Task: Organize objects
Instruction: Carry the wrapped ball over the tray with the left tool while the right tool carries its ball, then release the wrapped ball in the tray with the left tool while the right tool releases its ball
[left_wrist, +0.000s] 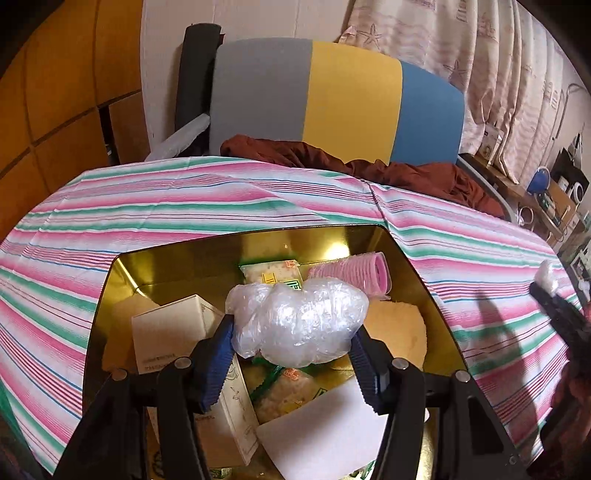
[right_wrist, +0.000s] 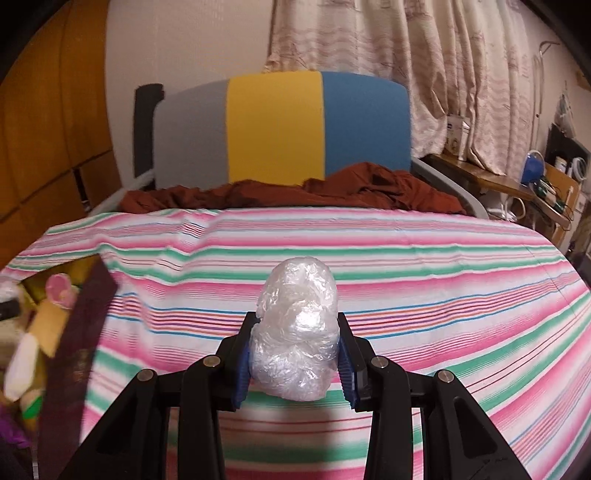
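My left gripper (left_wrist: 293, 332) is shut on a crumpled clear plastic bundle (left_wrist: 299, 321) and holds it over the open gold tin (left_wrist: 439, 295). Inside the tin lie a white carton (left_wrist: 166, 332), snack packets (left_wrist: 269, 275), a pink ribbed roller (left_wrist: 354, 275), a tan sponge (left_wrist: 399, 328) and a white card (left_wrist: 325, 435). My right gripper (right_wrist: 295, 354) is shut on a second clear plastic bundle (right_wrist: 295, 332) above the striped cloth (right_wrist: 406, 295). In the left wrist view the right gripper (left_wrist: 546, 280) shows at the far right edge with its white bundle.
The tin's dark outer wall (right_wrist: 85, 350) and some of its contents (right_wrist: 59, 291) appear at the left of the right wrist view. A rust-red cloth (left_wrist: 406, 173) lies behind the table against a grey, yellow and blue chair back (left_wrist: 351, 96). Cluttered shelves (right_wrist: 546, 177) stand at the right.
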